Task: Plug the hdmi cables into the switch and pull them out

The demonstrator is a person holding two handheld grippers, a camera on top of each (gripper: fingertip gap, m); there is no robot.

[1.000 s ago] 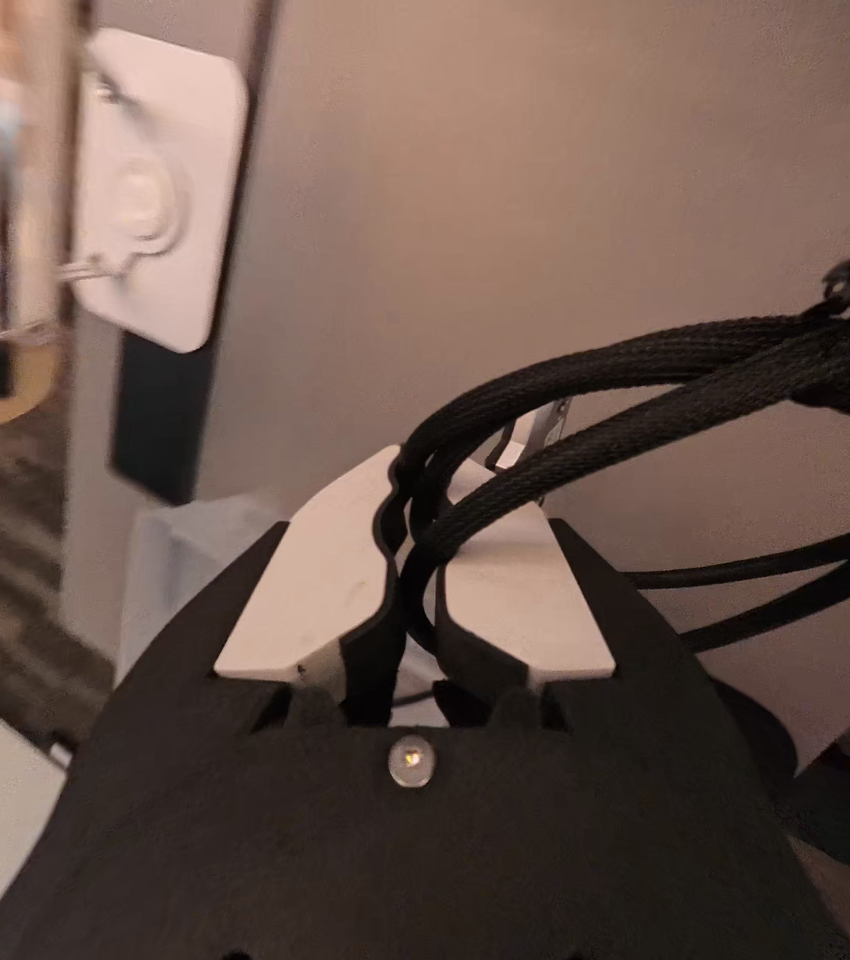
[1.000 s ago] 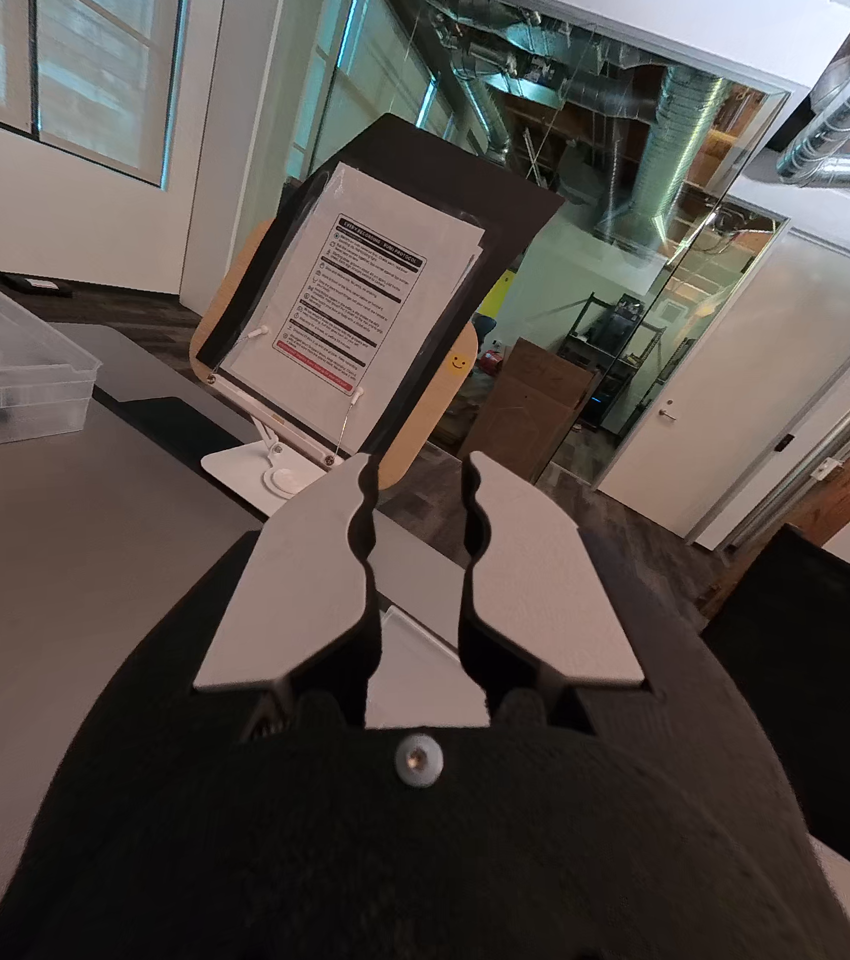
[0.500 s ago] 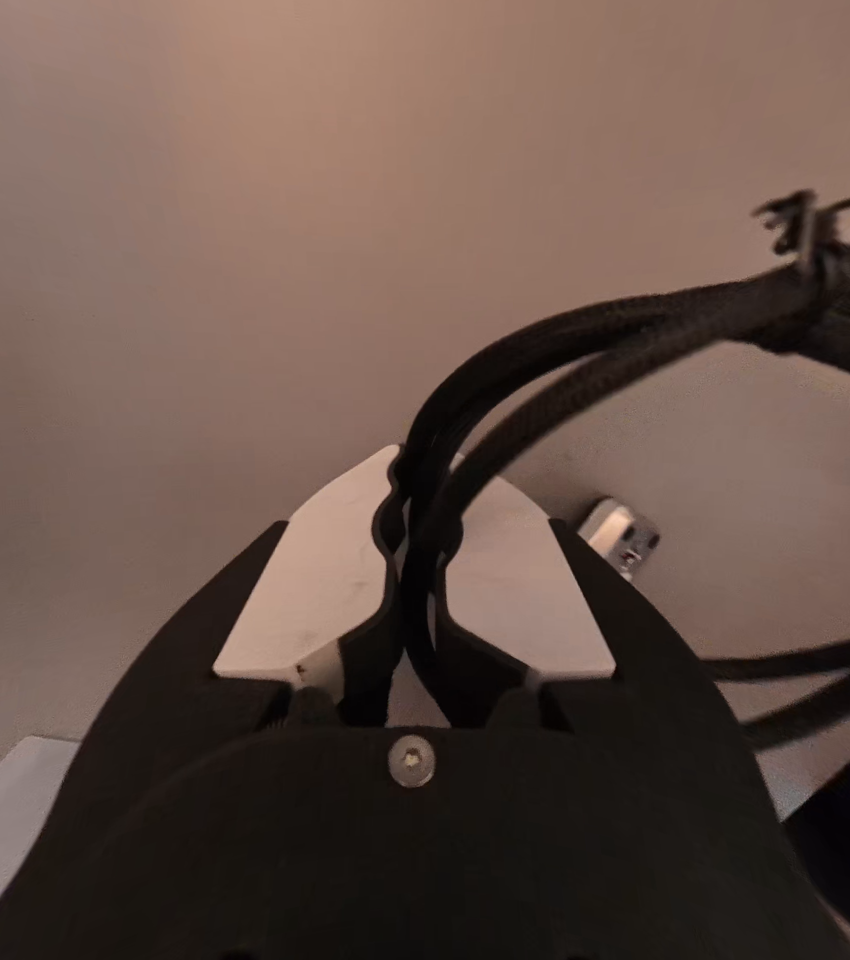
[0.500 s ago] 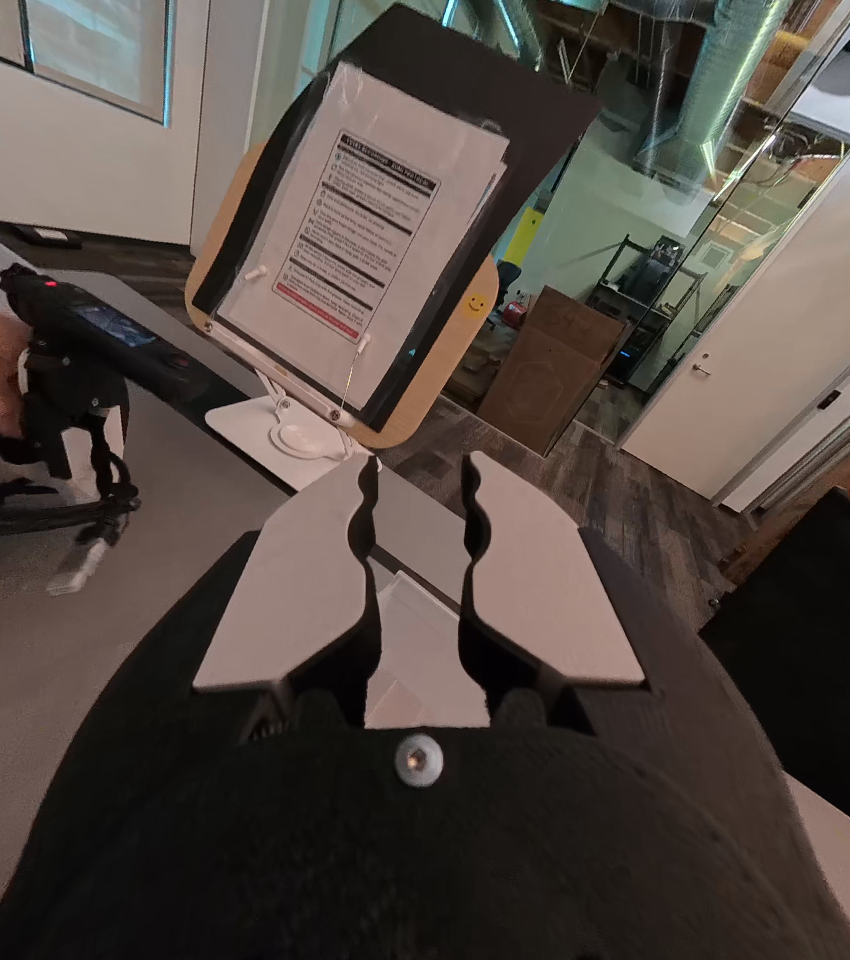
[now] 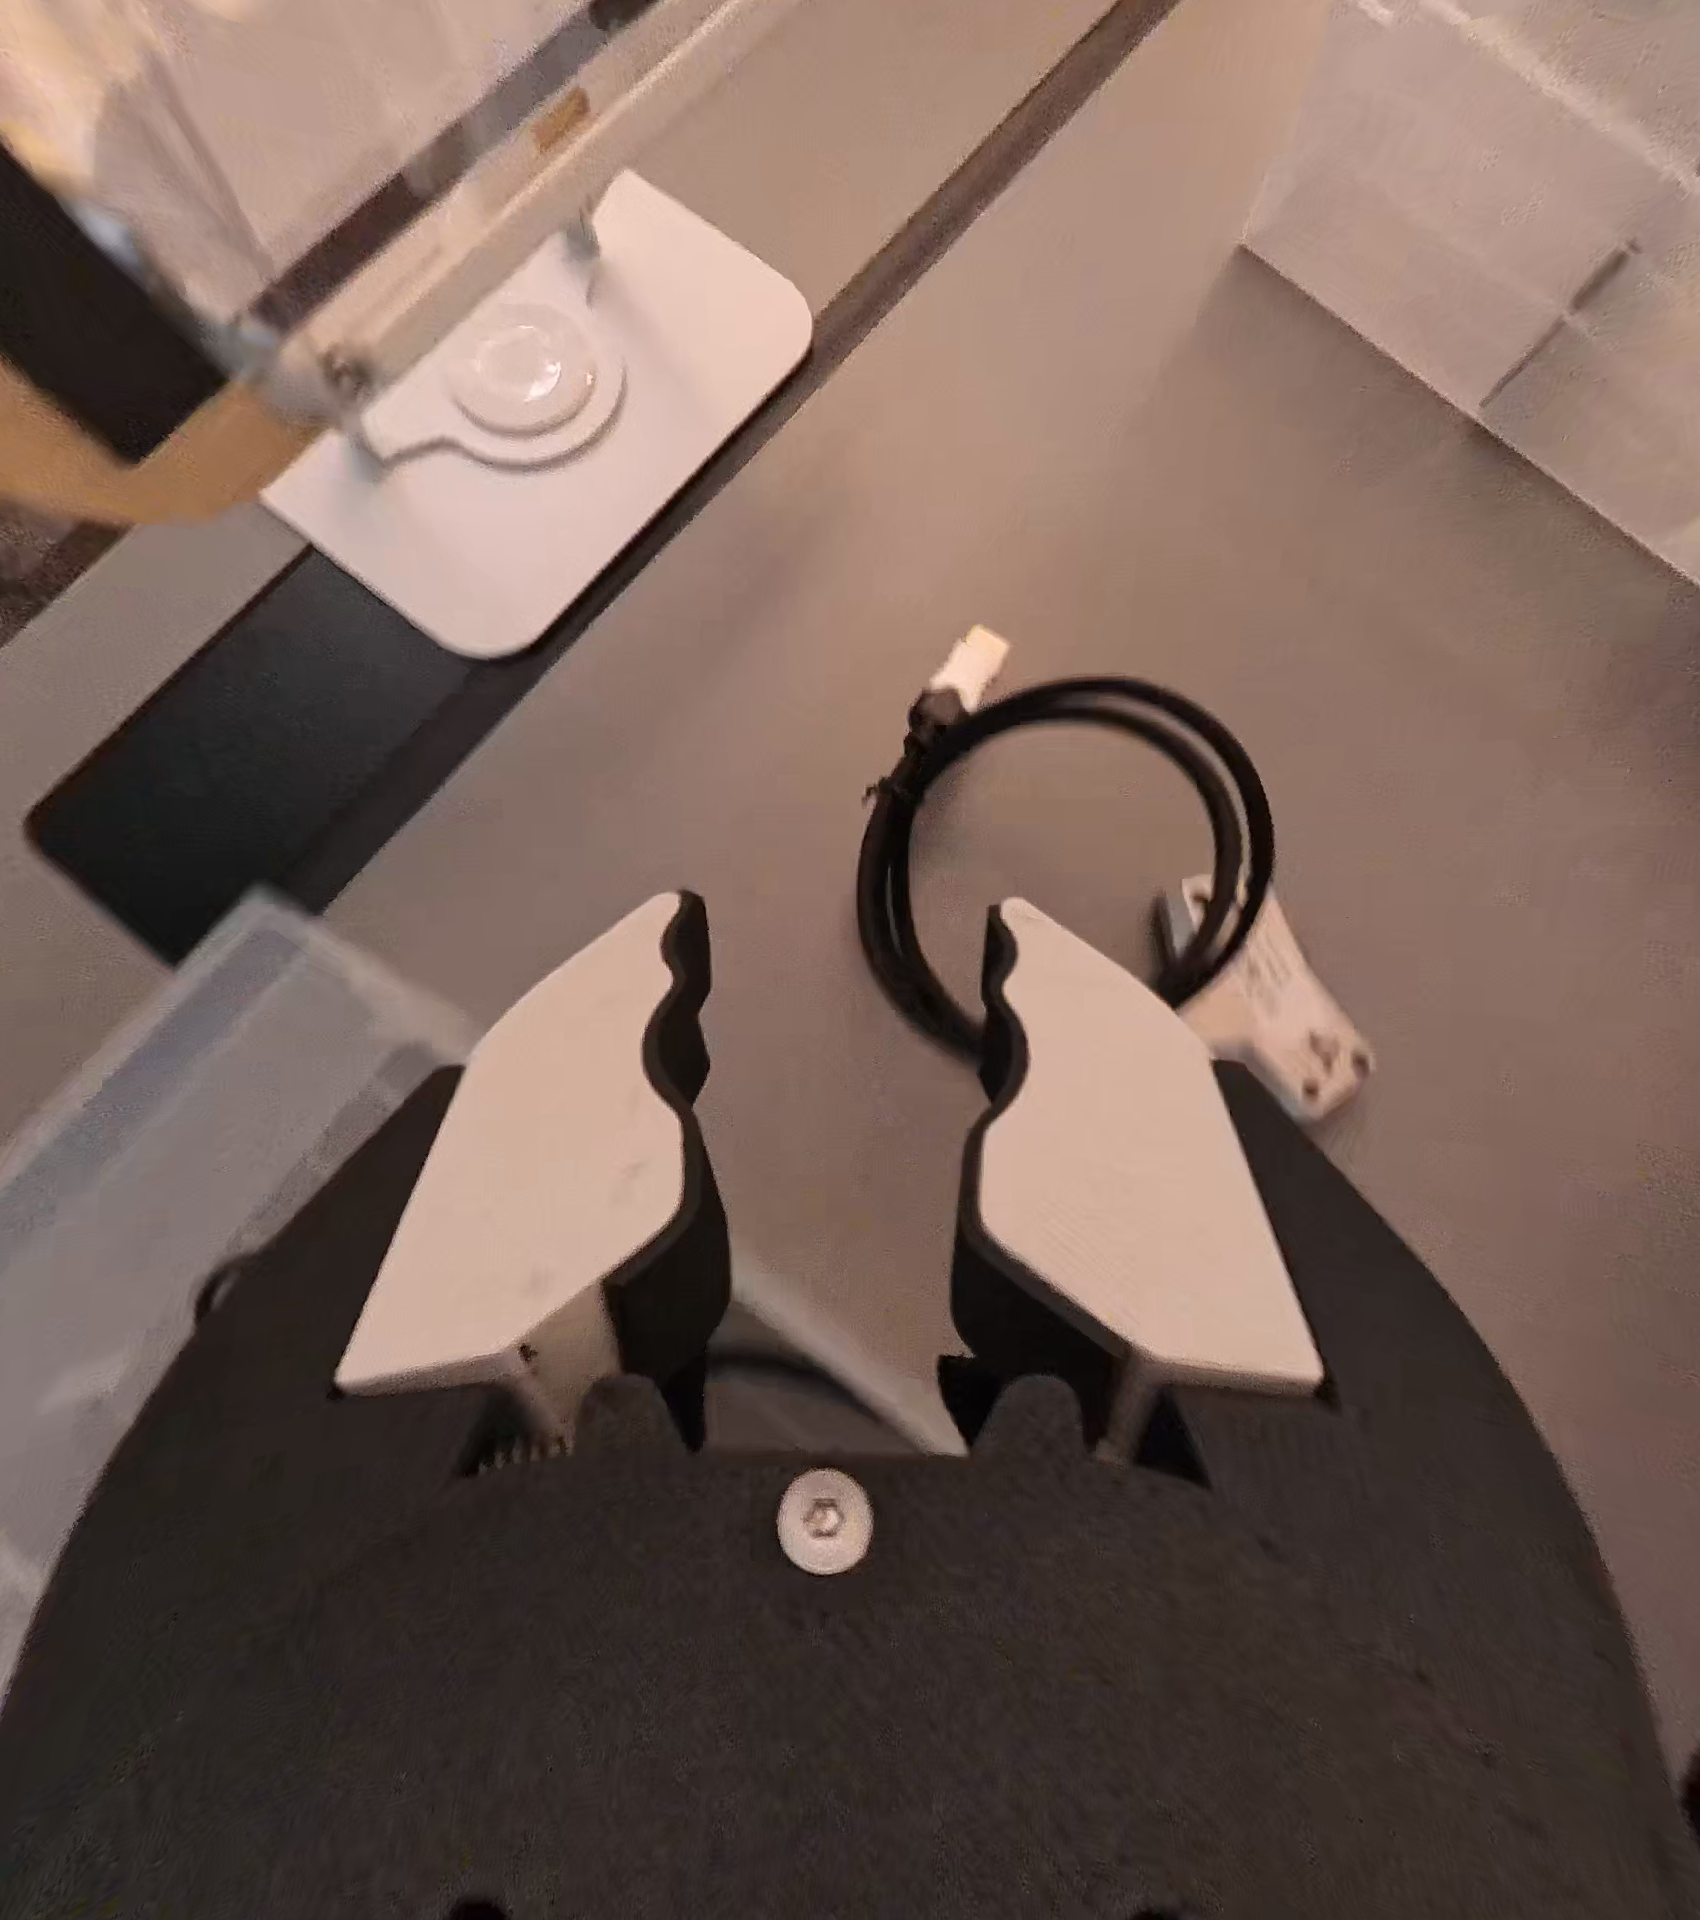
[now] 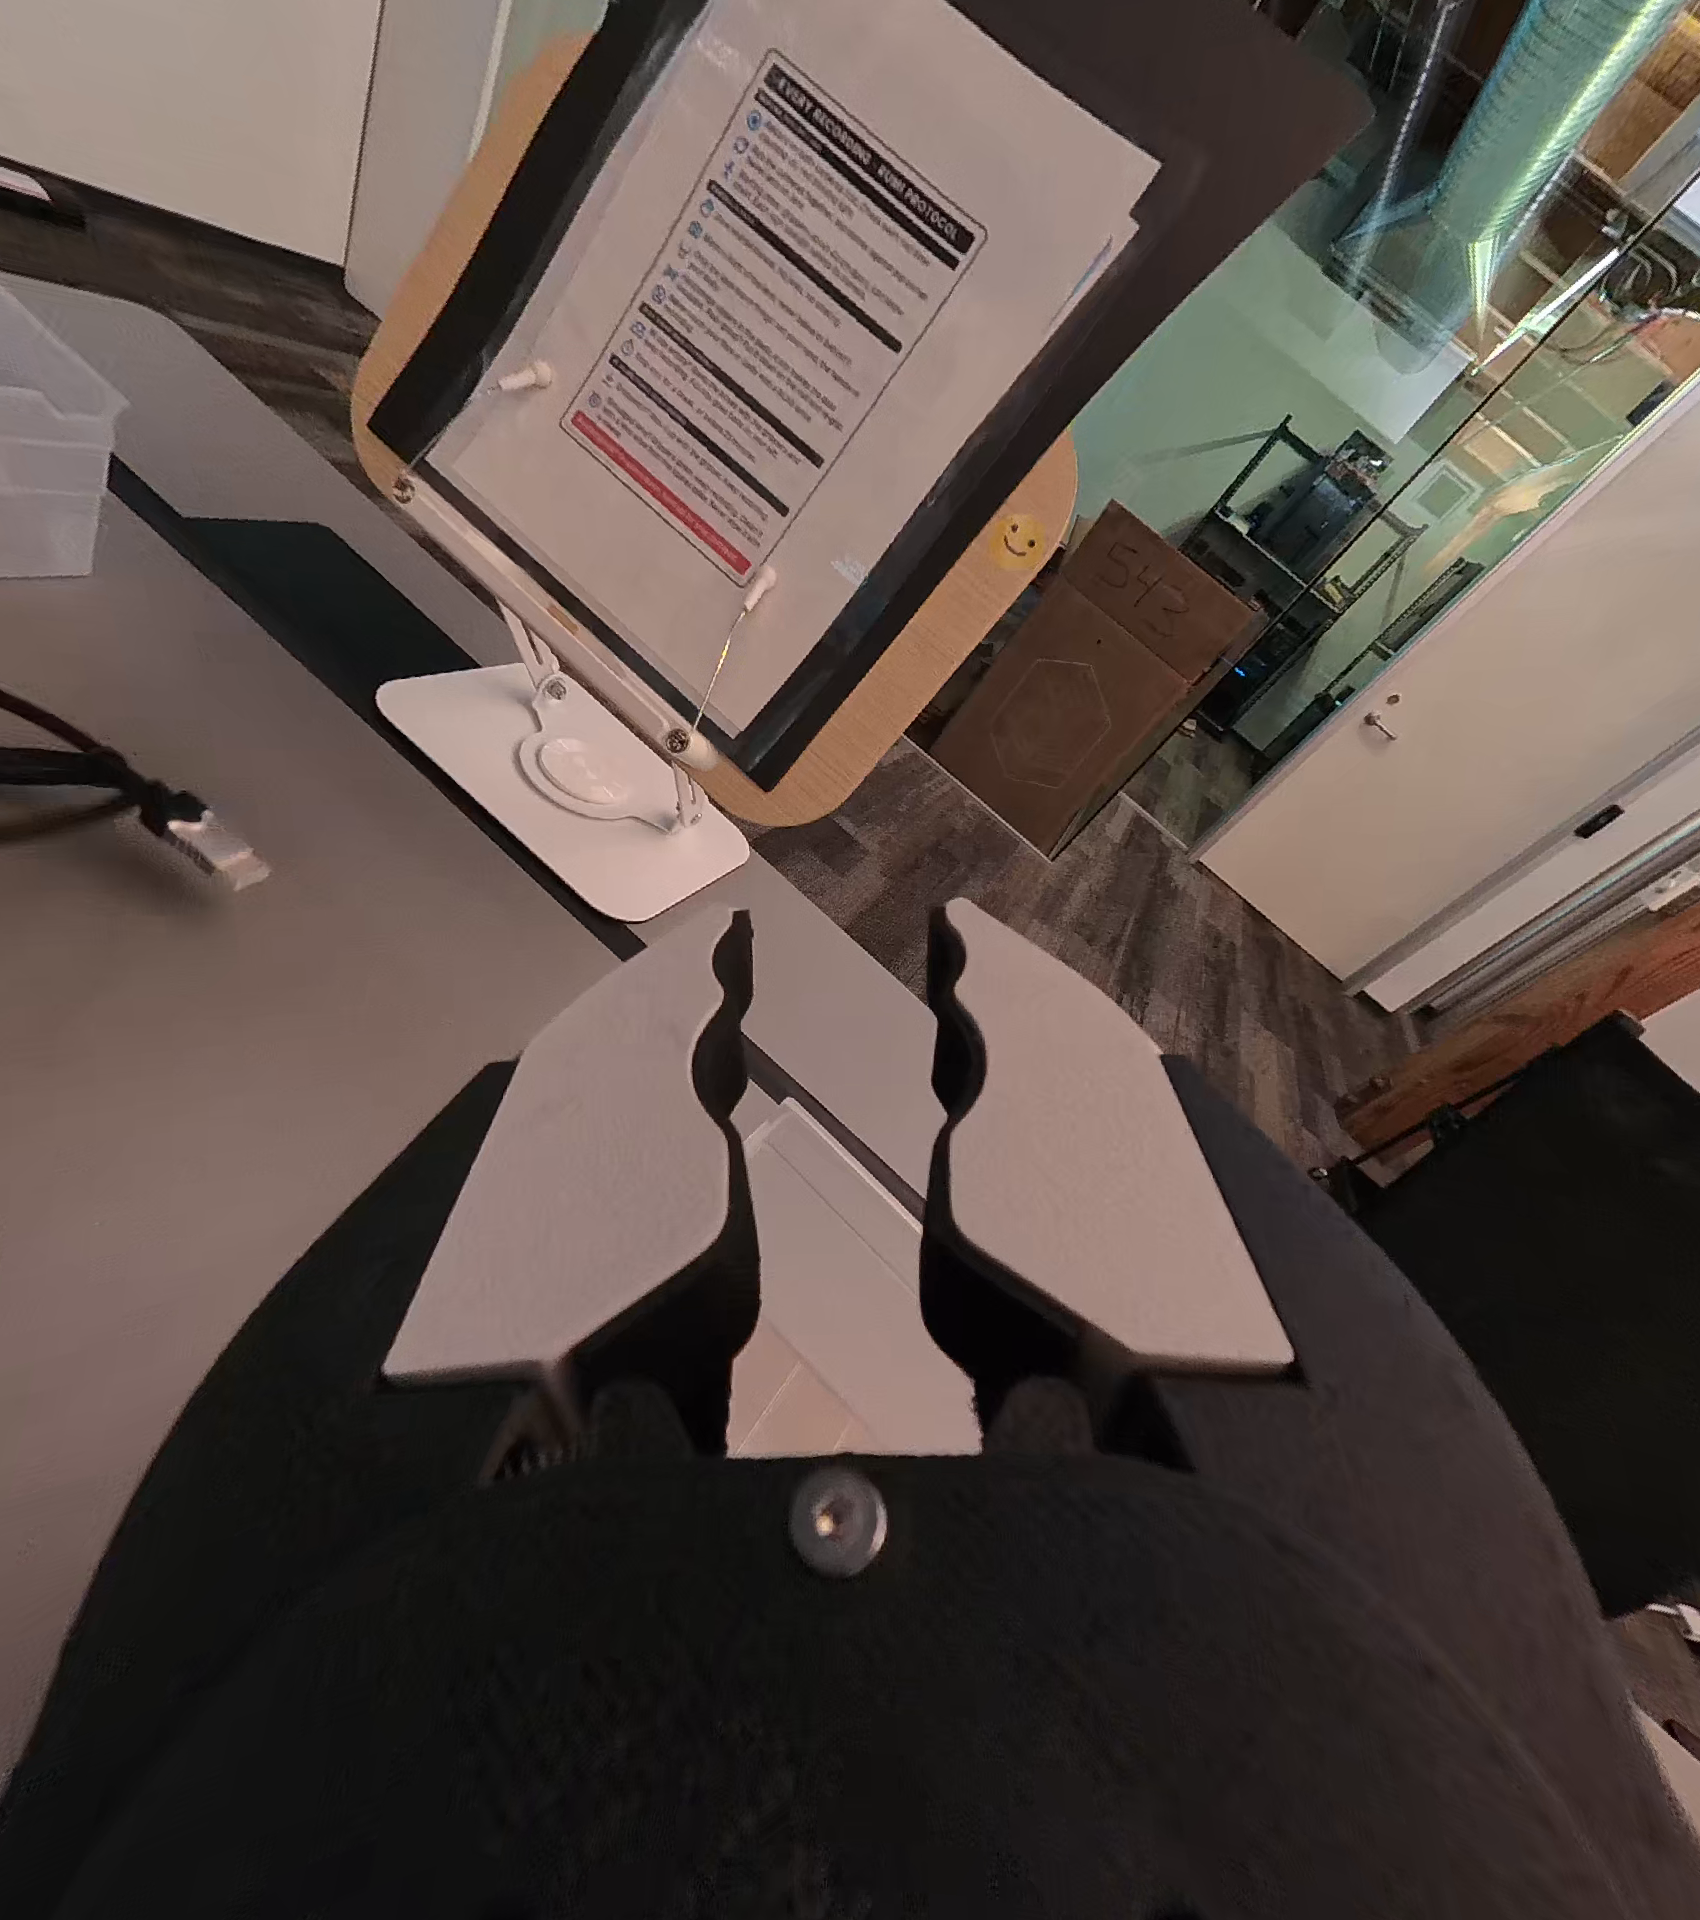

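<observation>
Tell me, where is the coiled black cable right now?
In the left wrist view, the coiled black cable lies on the grey table, just beyond the open left gripper.

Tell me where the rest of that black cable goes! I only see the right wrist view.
Observer: The cable lies in a round coil on the table.
Operator: Is the other gripper holding it?
Observer: No. The left hand-held gripper is open and empty, just left of the coil.
Operator: Where's the switch?
Observer: A small white box, likely the switch, lies at the coil's right edge. One grey plug rests by it; I can't tell if it's plugged in.
</observation>
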